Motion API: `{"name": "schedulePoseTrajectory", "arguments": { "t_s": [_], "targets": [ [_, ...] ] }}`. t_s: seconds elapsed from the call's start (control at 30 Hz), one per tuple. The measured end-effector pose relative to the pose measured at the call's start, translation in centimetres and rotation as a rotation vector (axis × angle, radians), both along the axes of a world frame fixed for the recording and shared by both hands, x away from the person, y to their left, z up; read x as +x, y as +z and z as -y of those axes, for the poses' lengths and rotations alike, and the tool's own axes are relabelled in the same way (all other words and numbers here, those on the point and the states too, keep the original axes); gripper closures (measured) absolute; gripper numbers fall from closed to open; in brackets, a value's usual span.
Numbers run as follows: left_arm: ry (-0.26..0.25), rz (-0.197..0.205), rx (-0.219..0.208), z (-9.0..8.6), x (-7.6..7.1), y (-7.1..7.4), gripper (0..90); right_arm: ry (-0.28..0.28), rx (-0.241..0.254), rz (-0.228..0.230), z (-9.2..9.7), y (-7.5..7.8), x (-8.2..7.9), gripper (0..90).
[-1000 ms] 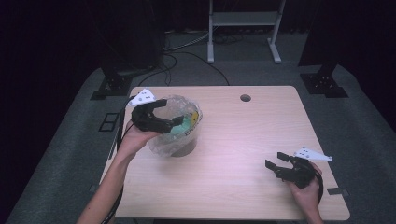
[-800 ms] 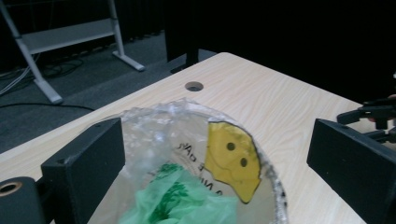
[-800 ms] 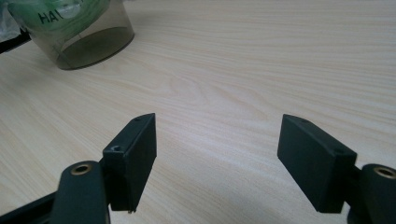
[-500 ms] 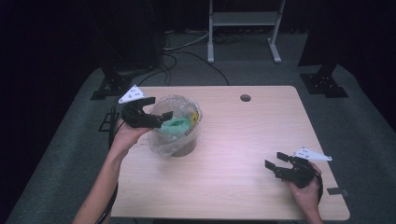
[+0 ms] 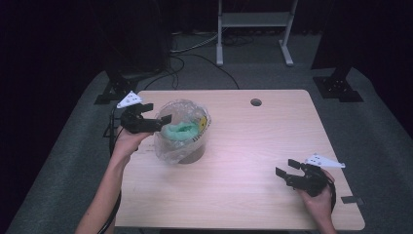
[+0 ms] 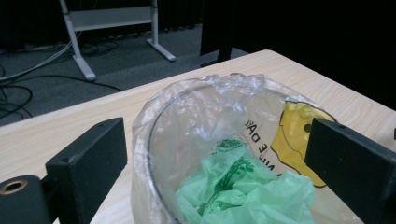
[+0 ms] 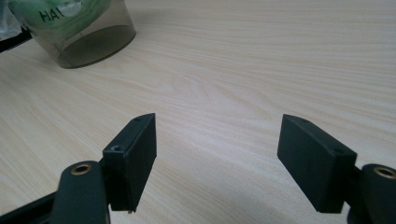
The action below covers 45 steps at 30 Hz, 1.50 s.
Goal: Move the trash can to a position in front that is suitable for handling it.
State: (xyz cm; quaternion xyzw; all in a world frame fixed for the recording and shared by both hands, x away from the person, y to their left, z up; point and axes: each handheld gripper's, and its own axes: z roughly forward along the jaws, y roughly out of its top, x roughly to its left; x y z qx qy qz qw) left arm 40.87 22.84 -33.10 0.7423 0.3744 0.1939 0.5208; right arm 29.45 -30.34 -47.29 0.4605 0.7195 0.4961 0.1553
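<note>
light wood bench (image 5: 253, 146) with round grommet hole (image 5: 255, 102), grey carpet floor (image 5: 380, 122), white metal stand legs (image 5: 253, 29) behind, black cables (image 5: 195, 56) on floor, dark unlit surroundings

clear bag (image 6: 196, 121) cut off at bottom edge, yellow print (image 6: 294, 140) partly hidden behind right finger, lettering unreadable

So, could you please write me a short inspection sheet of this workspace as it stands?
Surface: light wooden table, with a round hole near its far edge.
Job's things: a clear bin lined with a clear plastic bag; green plastic inside.
Clutter: nothing seen.
Grippers: left tool open at the bag's rim, a jaw on each side; right tool open, low over bare table.
Cables: black cables on the floor.
Surroundings: grey carpet, metal stand.
</note>
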Motion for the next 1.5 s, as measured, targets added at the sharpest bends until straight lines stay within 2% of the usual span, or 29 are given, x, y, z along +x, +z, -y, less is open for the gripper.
{"name": "schedulePoseTrajectory", "arguments": {
  "t_s": [0.37, 0.57, 0.67, 0.83, 0.93, 1.13, 1.4, 1.5],
  "targets": [
    [0.040, -0.027, -0.002, -0.6, 0.5, -1.5, 7.4, 0.006, -0.001, -0.003, 0.0, -0.1, 0.1, 27.6],
    [0.078, -0.050, 0.006, -1.1, 0.7, -2.2, 13.8, 0.011, -0.002, -0.004, -0.1, -0.1, 0.1, 27.6],
    [0.095, -0.068, 0.007, -1.4, 0.7, -2.6, 19.9, 0.012, -0.003, -0.003, -0.1, -0.1, 0.1, 27.6],
    [0.113, -0.121, 0.012, -1.8, 0.8, -3.3, 31.2, 0.015, -0.004, -0.004, -0.2, -0.1, 0.1, 27.6],
    [0.107, -0.135, -0.019, -1.9, 0.8, -3.4, 40.8, 0.016, -0.004, -0.004, -0.2, -0.1, 0.1, 27.6],
    [0.131, -0.098, 0.037, -1.2, 0.5, -2.7, 60.5, 0.016, -0.003, -0.002, -0.2, -0.1, 0.0, 27.6],
    [0.186, -0.039, 0.051, -0.6, -0.1, -2.4, 77.9, 0.019, -0.003, 0.000, -0.2, -0.1, 0.0, 27.6],
    [0.221, 0.002, 0.058, -0.5, -0.3, -2.1, 80.5, 0.020, -0.004, 0.002, -0.2, -0.1, 0.0, 27.6]
  ]
}}
